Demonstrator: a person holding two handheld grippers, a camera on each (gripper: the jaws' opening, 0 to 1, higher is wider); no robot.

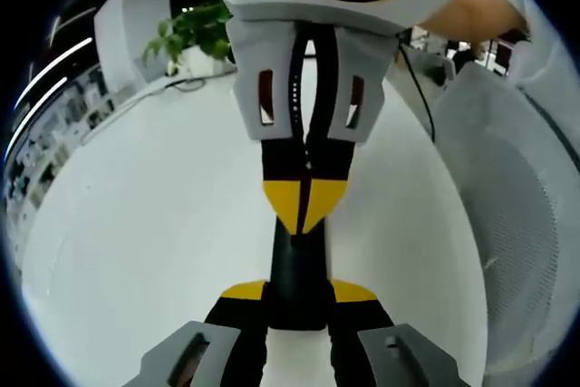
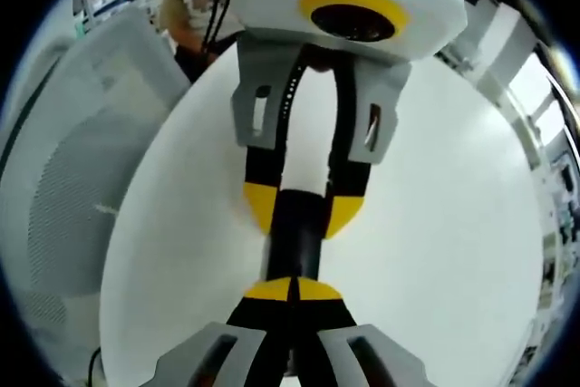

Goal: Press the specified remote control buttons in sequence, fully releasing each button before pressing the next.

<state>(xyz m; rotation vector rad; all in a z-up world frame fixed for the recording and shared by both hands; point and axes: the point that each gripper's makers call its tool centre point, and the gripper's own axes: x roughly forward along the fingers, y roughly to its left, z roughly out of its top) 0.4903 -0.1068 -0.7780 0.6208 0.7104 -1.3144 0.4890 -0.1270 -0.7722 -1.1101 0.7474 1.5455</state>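
One white round table [image 1: 136,251] is seen in both views and serves as the landmark for everything else. One grey mesh chair back [image 1: 517,224] stands just beside the table's edge. On the far side of the table, one white boxy unit [image 1: 131,29] and one green potted plant [image 1: 195,33] are seen, with a thin dark cable [image 1: 186,85] lying on the tabletop near the plant. A person's arm [image 1: 471,15] in a white sleeve is seen beyond the table, behind the opposite gripper.

Two grippers are counted, each with two yellow-tipped black jaws, and they face one another above the table. One black remote control [image 1: 299,274] is held between them, lifted over the tabletop rather than lying on it.

In the left gripper view, the left gripper [image 1: 299,301] is seen clamped on the near end of the remote control, one jaw on either side of its body. The right gripper [image 1: 305,197] comes in from the far side with its two jaw tips closed together, their point touching the remote control's far end.

In the right gripper view, the right gripper [image 2: 294,290] is seen with its tips pressed together against the remote control [image 2: 294,237], while the left gripper [image 2: 302,208] grips the far end. Buttons cannot be made out on the remote control.
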